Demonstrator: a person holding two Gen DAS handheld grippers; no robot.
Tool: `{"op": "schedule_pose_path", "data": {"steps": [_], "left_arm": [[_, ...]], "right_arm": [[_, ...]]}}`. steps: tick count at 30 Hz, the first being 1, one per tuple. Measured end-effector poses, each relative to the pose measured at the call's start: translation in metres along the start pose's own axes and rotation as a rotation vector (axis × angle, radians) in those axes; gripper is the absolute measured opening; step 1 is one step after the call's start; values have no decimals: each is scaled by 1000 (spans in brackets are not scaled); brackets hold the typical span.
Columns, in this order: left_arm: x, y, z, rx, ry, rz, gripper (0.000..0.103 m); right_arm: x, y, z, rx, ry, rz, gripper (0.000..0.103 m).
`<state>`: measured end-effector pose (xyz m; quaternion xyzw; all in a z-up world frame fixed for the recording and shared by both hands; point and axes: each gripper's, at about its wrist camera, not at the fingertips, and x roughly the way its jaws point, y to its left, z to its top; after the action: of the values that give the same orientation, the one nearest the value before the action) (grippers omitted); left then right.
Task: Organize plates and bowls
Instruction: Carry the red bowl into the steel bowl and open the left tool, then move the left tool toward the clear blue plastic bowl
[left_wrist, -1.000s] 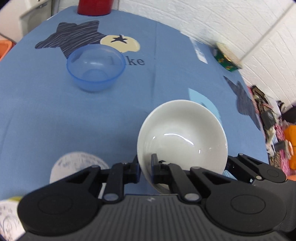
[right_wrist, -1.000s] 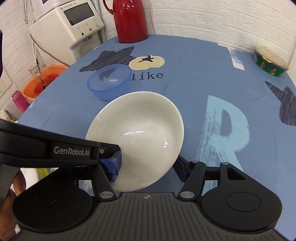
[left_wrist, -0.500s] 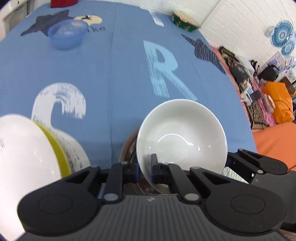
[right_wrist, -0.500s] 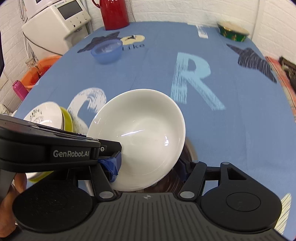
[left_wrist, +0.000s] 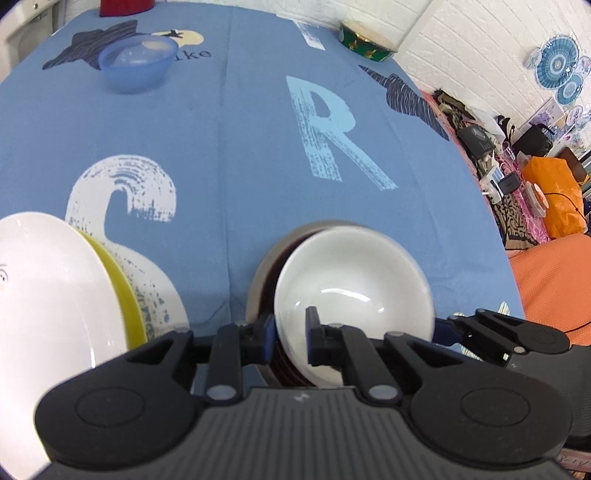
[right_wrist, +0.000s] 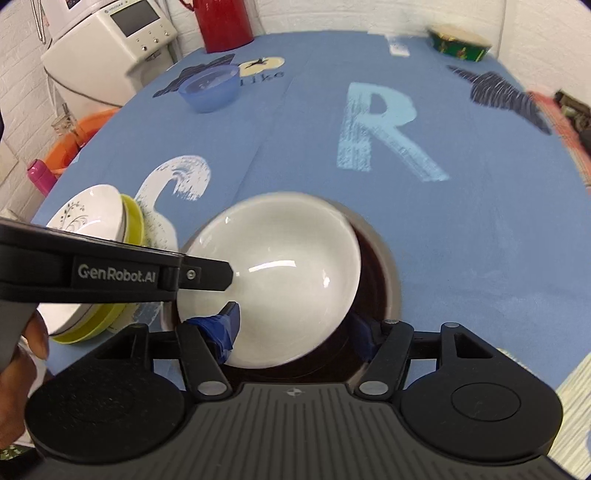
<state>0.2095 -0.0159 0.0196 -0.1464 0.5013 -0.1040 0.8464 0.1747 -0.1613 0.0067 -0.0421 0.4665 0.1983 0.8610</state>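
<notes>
A plain white bowl (left_wrist: 354, 280) (right_wrist: 280, 273) sits tilted inside a dark brown bowl (left_wrist: 264, 266) (right_wrist: 380, 266) near the table's front edge. My left gripper (left_wrist: 291, 332) is shut on the white bowl's near-left rim, one finger inside and one outside; its inner finger (right_wrist: 207, 275) reaches in from the left in the right wrist view. My right gripper (right_wrist: 291, 332) is open wide, its taped fingers on either side of the bowl's near part. One of its pads (left_wrist: 443, 329) lies against the bowl's right edge.
A patterned white bowl (right_wrist: 88, 218) (left_wrist: 55, 295) is stacked on a yellow plate (right_wrist: 133, 221) at the near left. A blue plastic bowl (left_wrist: 136, 62) (right_wrist: 210, 86), a red jug (right_wrist: 225, 22) and a green tin (right_wrist: 460, 44) stand far back. A hand (right_wrist: 22, 354) holds the left gripper.
Both grippers drew back from the blue bowl to the table's front, carrying the white bowl. It now rests in the brown bowl, which was not in view a second ago.
</notes>
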Motion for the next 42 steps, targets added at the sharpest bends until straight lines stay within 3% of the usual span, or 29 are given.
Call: {"op": "schedule_pose_path", "data": {"steps": [1,2,3,8,15,22,29,37,42], "left_arm": [[-4,0,1,6,-15,-5,22],[-8,-1,2,10,-31,-12,38],[-11,-2,3,17,-46,-21,43],[-34,-8,7,86,-160,46,51],[-54,3,6,119,-238,122,61],[-66,30,12,86,-270,163,62],[-73,64,31,47,-298,200,62],[-80,107,60,22,-364,279,62],[-76,132,79,15,-365,323,62]], "right_arm": [[-4,-1,1,-5,-12,-5,50],[-7,-2,2,-5,-25,-12,50],[-11,-3,3,-5,-37,-14,50],[-26,-10,6,2,-87,-48,51],[-31,-9,5,32,-113,-1,52],[-23,6,19,15,-110,33,52],[-9,23,57,-16,-124,50,52],[36,42,107,-49,-81,69,53],[65,50,134,-57,-62,94,53]]}}
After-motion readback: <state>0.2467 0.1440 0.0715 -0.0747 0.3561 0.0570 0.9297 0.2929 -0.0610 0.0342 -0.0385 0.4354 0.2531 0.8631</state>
